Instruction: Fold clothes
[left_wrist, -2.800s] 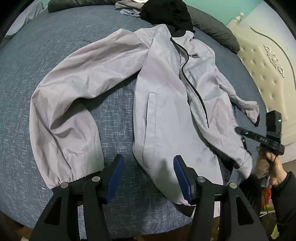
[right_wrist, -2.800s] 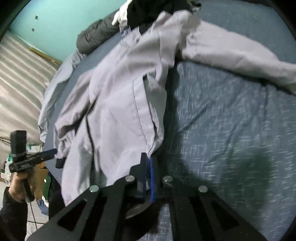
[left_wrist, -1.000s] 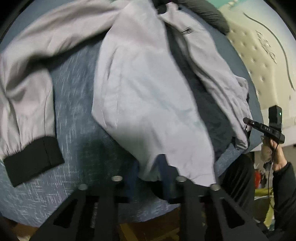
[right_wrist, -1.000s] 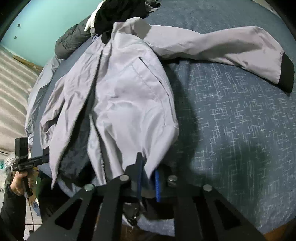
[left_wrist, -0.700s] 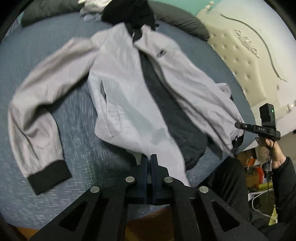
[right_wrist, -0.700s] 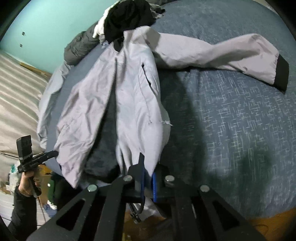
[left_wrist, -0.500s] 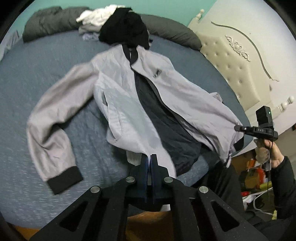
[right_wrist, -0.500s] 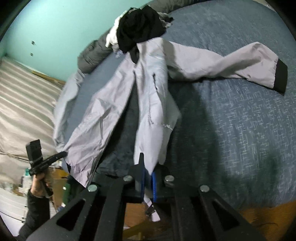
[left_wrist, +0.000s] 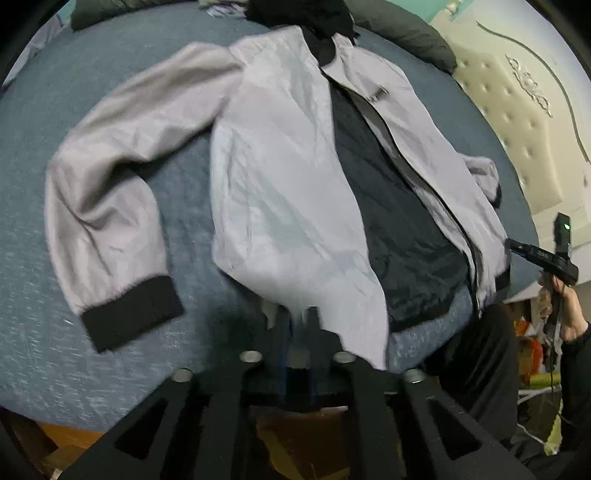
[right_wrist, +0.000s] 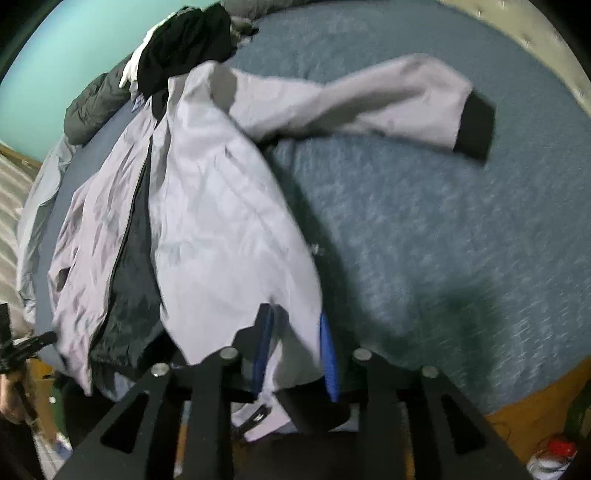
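Opening now, both sets of jaws are parting with jacket (left_wrist: 288, 192) hem between them. The left gripper (left_wrist: 299, 325) has pale fabric draped over its narrow gap, though blur hides whether the pads touch it. The right gripper (right_wrist: 295, 350) shows blue pads standing apart, cloth hanging loose between them.

As for progress, it's early going. The jacket lies on the bed (left_wrist: 110, 59), unzipped, dark lining showing down the middle. One sleeve (left_wrist: 99, 206) is flung out sideways, its black cuff (left_wrist: 129, 310) flat on the cover. No fold has been made yet: front panels, sleeves and body are all left to do, I'd judge.

From the left view you get the headboard (left_wrist: 517, 122), the other gripper held out at the bed's edge, and a second sleeve bunched at the jacket's far side. Over on the right view, you get the teal wall (right_wrist: 74, 48), the pile of dark clothes (right_wrist: 184, 40) by the collar, and a clear look at the separated pads, which the left view doesn't give
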